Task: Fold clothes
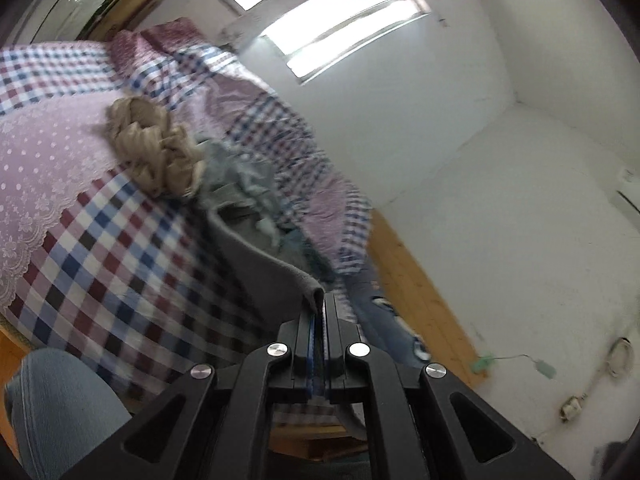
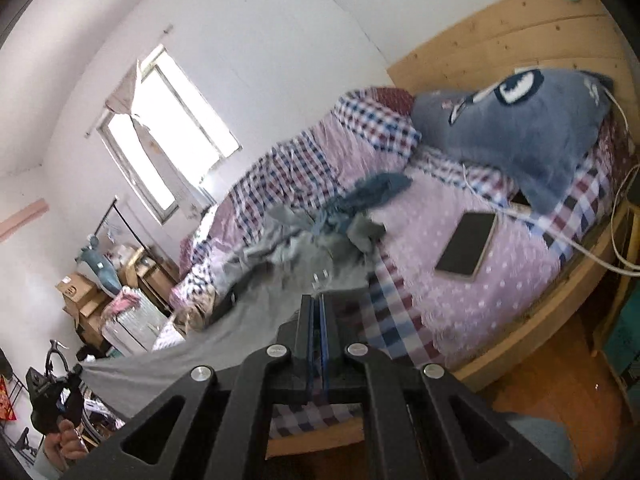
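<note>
A grey garment (image 1: pixel 256 256) hangs lifted above the bed. My left gripper (image 1: pixel 320 300) is shut on a folded edge of it. In the right wrist view the same grey garment (image 2: pixel 208 340) stretches as a taut sheet from my right gripper (image 2: pixel 319 300), shut on its edge, down to the left gripper (image 2: pixel 74 380) at the lower left, held by a hand. A crumpled beige garment (image 1: pixel 156 148) and a heap of blue-grey clothes (image 1: pixel 240 184) lie on the bed behind; the blue-grey clothes (image 2: pixel 344 208) also show beyond the right gripper.
The bed has a checked quilt (image 1: pixel 120 248) and a pink dotted cover (image 2: pixel 460 300). On it lie a phone (image 2: pixel 466 244), a grey-blue plush pillow (image 2: pixel 520 132) and a white cable (image 2: pixel 560 236). A person's knee in jeans (image 1: pixel 52 408) is near the bed's edge.
</note>
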`<action>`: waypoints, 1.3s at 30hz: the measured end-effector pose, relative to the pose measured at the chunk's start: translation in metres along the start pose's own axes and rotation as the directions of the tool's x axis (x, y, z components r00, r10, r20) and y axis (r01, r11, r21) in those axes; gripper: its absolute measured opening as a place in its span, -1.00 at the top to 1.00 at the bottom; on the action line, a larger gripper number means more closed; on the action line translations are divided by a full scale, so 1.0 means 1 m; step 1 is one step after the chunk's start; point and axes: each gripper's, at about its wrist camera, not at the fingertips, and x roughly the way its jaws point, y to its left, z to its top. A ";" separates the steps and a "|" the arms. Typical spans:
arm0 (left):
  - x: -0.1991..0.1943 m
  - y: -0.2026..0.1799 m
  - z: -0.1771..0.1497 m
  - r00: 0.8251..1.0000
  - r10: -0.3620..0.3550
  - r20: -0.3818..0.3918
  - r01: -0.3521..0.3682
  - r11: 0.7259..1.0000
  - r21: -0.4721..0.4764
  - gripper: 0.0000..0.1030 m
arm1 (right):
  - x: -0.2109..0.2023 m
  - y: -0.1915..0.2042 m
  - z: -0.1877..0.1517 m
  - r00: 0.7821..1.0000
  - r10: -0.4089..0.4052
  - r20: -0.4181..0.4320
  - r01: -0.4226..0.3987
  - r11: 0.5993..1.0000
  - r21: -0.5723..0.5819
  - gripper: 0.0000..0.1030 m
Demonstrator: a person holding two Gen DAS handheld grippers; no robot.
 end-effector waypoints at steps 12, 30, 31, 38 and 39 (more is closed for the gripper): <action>0.031 0.005 0.018 0.998 0.019 -0.066 -0.025 0.995 -0.097 0.98 | 0.105 -0.014 0.019 0.989 -0.074 -0.127 0.075 0.997 0.005 0.98; 0.166 0.103 0.045 0.945 0.267 -0.189 -0.299 0.940 -0.166 0.98 | 0.230 -0.067 -0.004 0.892 -0.268 -0.364 0.260 0.963 -0.071 0.98; 0.167 0.107 0.039 0.936 0.282 -0.211 -0.319 0.934 -0.164 0.98 | 0.230 -0.070 -0.009 0.883 -0.278 -0.379 0.269 0.960 -0.077 0.98; 0.149 0.128 0.005 0.891 0.340 -0.301 -0.403 0.897 -0.179 0.98 | 0.233 -0.079 -0.028 0.831 -0.349 -0.434 0.321 0.937 -0.139 0.97; 0.148 0.128 0.002 0.886 0.345 -0.309 -0.410 0.894 -0.178 0.98 | 0.233 -0.077 -0.029 0.828 -0.360 -0.431 0.326 0.933 -0.152 0.97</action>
